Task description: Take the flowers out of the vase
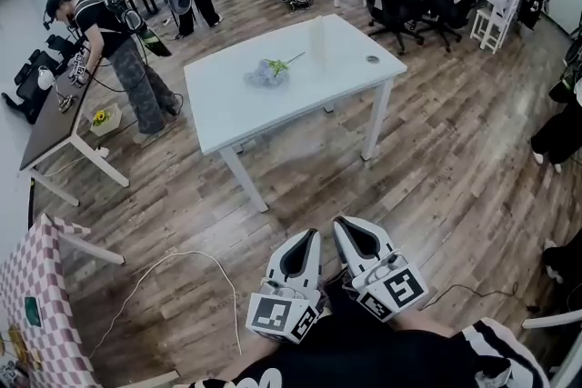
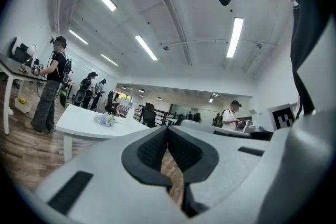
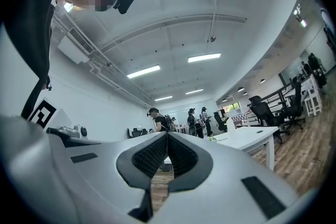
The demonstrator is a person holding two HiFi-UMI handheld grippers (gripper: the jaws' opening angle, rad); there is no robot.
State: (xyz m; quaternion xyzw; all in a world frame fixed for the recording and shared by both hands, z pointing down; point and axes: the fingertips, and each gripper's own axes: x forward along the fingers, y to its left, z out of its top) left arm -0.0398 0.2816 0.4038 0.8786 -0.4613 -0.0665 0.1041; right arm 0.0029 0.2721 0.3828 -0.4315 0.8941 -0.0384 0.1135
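Note:
A pale bunch of flowers (image 1: 267,71) with a green stem lies near the middle of the white table (image 1: 336,45), well ahead of me across the wooden floor. I cannot make out a vase from this distance. My left gripper (image 1: 309,235) and right gripper (image 1: 342,222) are side by side low in the head view, pointing toward the table, far short of it. Both are shut with nothing between the jaws. In the left gripper view the flowers (image 2: 106,119) show on the table (image 2: 79,124) to the left of the left gripper (image 2: 167,129). The right gripper (image 3: 167,134) points past the table (image 3: 252,136).
Several people stand by a dark desk (image 1: 50,136) at the left. A checkered table (image 1: 41,286) is at the lower left, and a white cable (image 1: 186,263) loops on the floor. Office chairs (image 1: 396,0) crowd the back. A small round object (image 1: 371,59) sits on the white table.

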